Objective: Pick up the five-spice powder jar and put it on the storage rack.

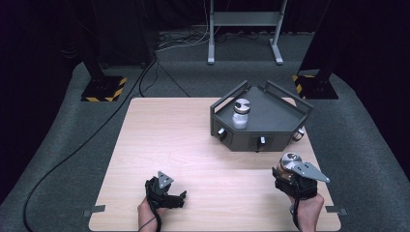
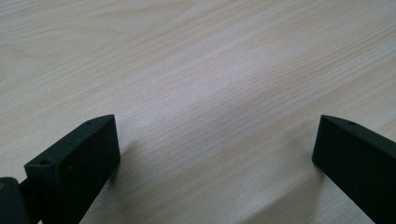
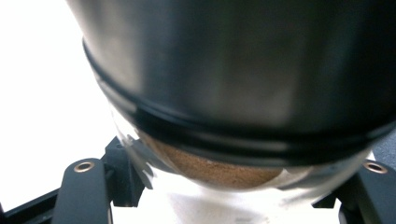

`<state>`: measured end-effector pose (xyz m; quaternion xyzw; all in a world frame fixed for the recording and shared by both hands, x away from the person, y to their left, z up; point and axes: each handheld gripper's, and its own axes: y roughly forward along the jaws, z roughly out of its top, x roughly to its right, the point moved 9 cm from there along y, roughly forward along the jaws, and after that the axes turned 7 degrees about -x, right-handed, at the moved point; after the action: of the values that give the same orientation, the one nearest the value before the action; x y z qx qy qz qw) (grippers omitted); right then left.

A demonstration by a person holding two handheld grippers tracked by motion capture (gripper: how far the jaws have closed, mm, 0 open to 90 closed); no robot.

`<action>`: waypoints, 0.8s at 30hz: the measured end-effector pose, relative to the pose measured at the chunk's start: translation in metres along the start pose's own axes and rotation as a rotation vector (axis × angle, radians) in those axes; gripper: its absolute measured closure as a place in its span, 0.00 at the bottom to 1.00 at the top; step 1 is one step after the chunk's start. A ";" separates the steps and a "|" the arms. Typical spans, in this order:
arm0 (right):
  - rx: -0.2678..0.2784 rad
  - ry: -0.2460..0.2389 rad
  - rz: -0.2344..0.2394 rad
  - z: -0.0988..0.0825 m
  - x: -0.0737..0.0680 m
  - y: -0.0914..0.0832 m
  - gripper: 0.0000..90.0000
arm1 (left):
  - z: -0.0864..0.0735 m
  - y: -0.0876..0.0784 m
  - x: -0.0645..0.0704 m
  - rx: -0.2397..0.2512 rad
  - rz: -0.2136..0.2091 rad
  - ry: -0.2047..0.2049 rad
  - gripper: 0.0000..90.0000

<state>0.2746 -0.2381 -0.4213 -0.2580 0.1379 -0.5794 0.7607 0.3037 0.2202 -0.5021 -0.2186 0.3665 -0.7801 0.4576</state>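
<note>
The right gripper [image 1: 288, 170] is clamped on a glass jar [image 1: 290, 162] with a shiny metal lid and brown powder inside. In the right gripper view the jar [image 3: 243, 93] sits right up against the camera, with a black jaw on each side of the glass, so it is held tight. The jar is at the near right part of the wooden table [image 1: 193, 159], and it looks lifted a little and tipped, but the picture is too blurry to be sure. The dark grey tray [image 1: 278, 108] with knobs on its front lies straight ahead of that jar, a bit toward the middle of the table and not far off. A second jar [image 1: 241, 113], with white stuff in it, stands upright in the left part of the tray, so the free room is in its right part. I think the brown jar will go forward and up over the tray's front wall. The right hand is much nearer to the tray than the left. The left gripper [image 1: 169, 193] rests low at the near left, its jaws spread wide with just bare wood [image 2: 201, 93] between them. I can read no words or labels on either jar or on the tray.
</note>
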 end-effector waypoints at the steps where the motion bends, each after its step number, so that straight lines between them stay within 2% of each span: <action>1: 0.000 -0.001 -0.001 0.001 0.001 0.000 0.34 | 0.000 0.000 0.000 0.000 0.000 0.000 0.01; 24: -0.007 -0.008 -0.018 0.022 0.011 0.008 0.34 | 0.000 0.000 0.000 0.000 0.000 0.000 0.01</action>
<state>0.2950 -0.2421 -0.4068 -0.2640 0.1345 -0.5849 0.7551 0.3036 0.2202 -0.5021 -0.2185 0.3665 -0.7800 0.4576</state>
